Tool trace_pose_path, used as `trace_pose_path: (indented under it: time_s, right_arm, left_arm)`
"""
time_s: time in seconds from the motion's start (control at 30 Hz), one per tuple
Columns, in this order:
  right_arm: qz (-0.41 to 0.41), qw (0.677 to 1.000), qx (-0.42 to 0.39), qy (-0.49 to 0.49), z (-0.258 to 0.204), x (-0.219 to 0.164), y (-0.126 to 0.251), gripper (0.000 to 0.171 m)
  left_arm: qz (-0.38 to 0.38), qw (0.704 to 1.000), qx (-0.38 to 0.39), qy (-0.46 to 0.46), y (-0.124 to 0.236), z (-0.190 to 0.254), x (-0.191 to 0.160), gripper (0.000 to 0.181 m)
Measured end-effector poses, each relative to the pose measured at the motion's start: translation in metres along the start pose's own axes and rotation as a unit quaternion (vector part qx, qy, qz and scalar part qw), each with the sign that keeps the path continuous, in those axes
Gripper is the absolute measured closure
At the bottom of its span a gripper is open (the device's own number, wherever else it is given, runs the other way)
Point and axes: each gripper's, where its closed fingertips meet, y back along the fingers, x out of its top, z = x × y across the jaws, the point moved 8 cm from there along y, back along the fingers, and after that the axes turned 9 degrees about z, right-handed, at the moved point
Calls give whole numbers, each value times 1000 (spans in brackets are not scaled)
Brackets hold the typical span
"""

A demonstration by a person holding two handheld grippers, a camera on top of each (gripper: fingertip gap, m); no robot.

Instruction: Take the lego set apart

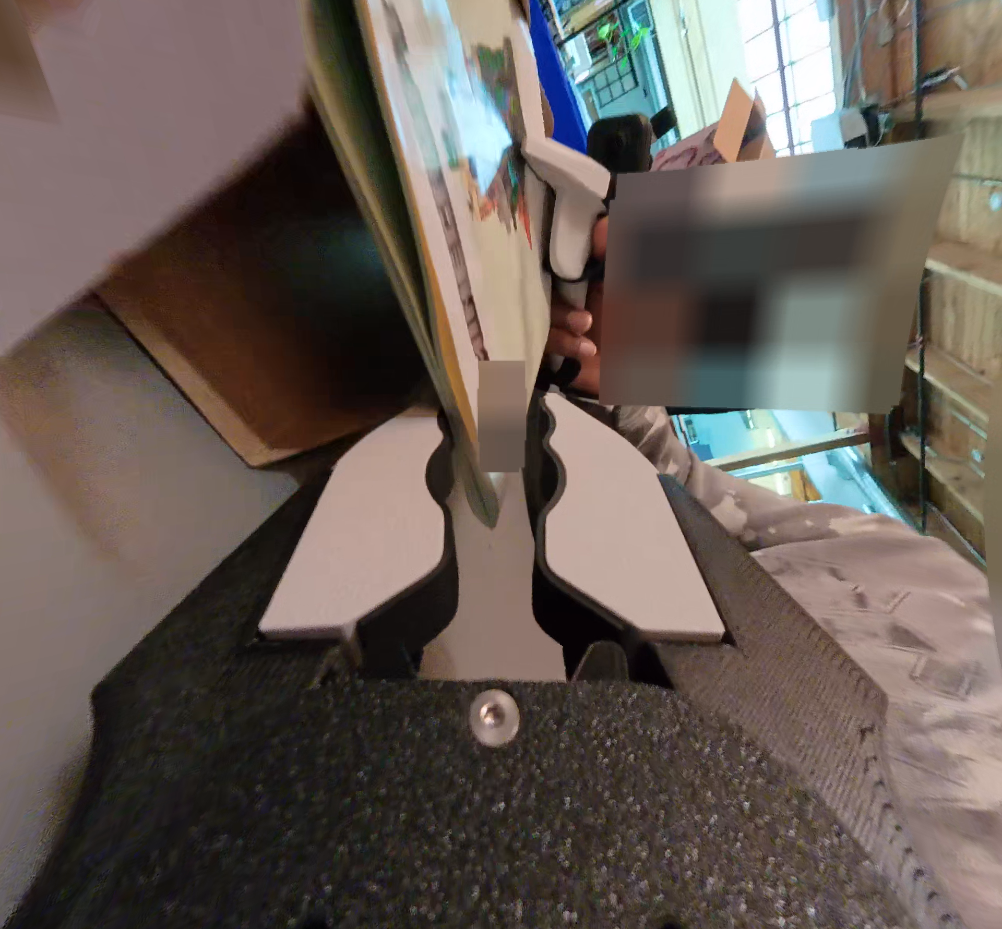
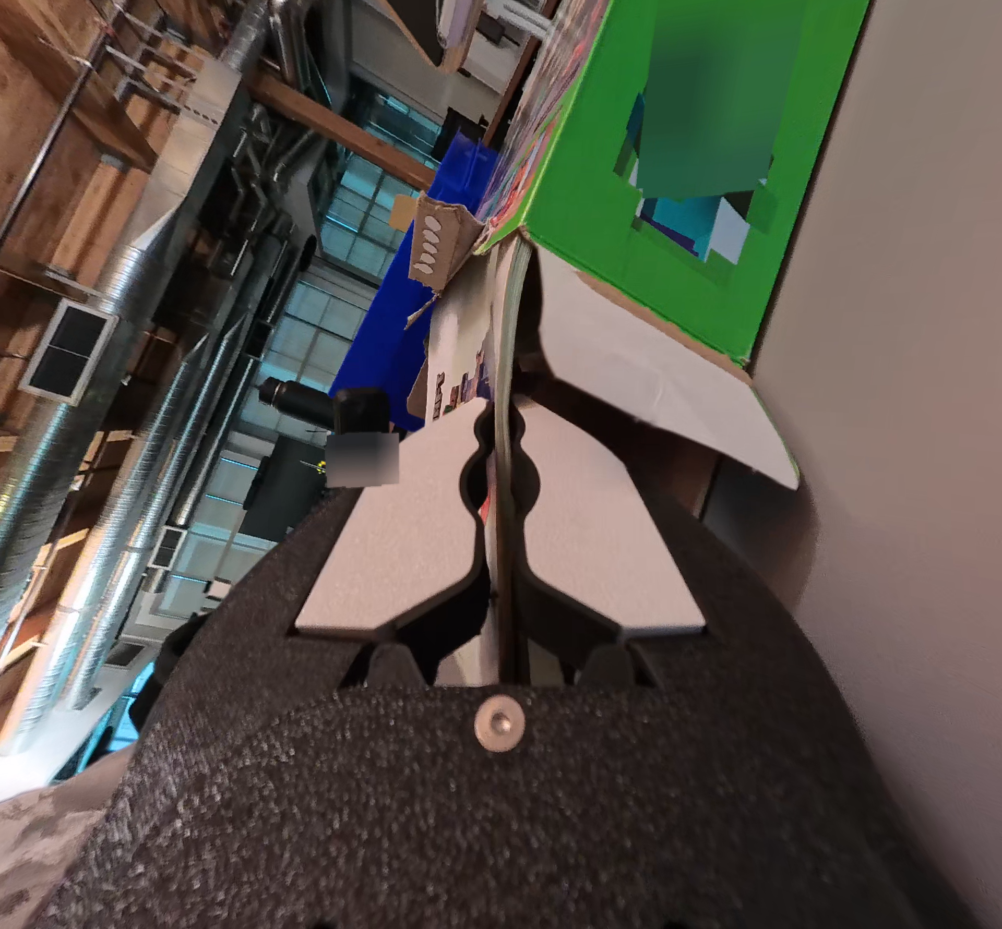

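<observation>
A printed instruction booklet point(image 1: 434, 144) stands on edge between both grippers. My left gripper point(image 1: 490, 415) is open. The booklet's near corner sits between its jaws and rests against the left finger point(image 1: 379, 513), with a gap to the right finger. My right gripper point(image 2: 501, 410) is shut on the booklet's edge point(image 2: 507, 334). It also shows in the left wrist view point(image 1: 569, 209), white, at the booklet's far edge, held by a person's hand. The green lego box point(image 2: 678, 90) lies just right of the booklet with its white flap point(image 2: 650, 361) open. No bricks are visible.
The box's brown open inside point(image 1: 244, 280) is left of the booklet. A blue bin point(image 2: 412, 280) stands behind it. The pale table top point(image 2: 894, 469) runs along the right. A person in grey clothing point(image 1: 813, 632) is close on the right. The grippers' ends are close to 12 centimeters from one another.
</observation>
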Motion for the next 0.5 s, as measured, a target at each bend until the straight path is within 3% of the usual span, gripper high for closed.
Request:
trace_pose_path:
  time_s: [0.23, 0.5]
  right_arm:
    - [19, 999, 17, -34, 5, 0, -5, 168]
    - [-30, 1000, -6, -1, 5, -2, 9, 162]
  left_arm:
    - [15, 1000, 16, 1, -5, -2, 7, 177]
    - [-50, 996, -17, 71, -11, -2, -6, 178]
